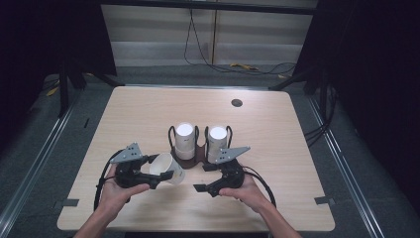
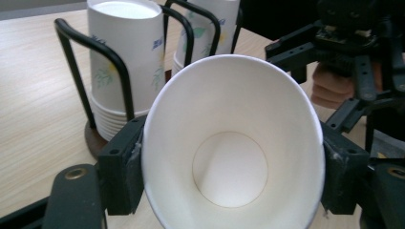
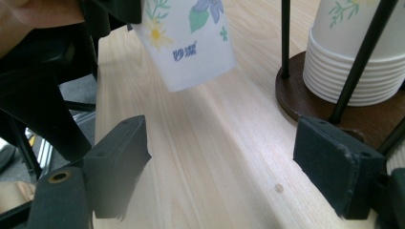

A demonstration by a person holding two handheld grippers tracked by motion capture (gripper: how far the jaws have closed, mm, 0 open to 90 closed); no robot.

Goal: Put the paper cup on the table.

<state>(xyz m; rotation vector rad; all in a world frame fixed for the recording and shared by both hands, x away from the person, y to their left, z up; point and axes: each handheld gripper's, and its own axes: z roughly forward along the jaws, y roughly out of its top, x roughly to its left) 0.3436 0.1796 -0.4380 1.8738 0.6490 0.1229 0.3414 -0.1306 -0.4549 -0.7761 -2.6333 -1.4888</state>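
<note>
At the table's near edge, the left gripper (image 1: 166, 174) clamps a paper cup (image 1: 168, 168) by its sides, tilted on its side above the wood. Just right, the right gripper (image 1: 203, 178) stands wide open, empty. Farther back, the cup holder (image 1: 189, 157) keeps two upside-down stacks.

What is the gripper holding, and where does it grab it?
The left gripper holds a single paper cup, squeezed by its sides just below the rim, one jaw on each side. The right gripper is open and holds nothing.
</note>
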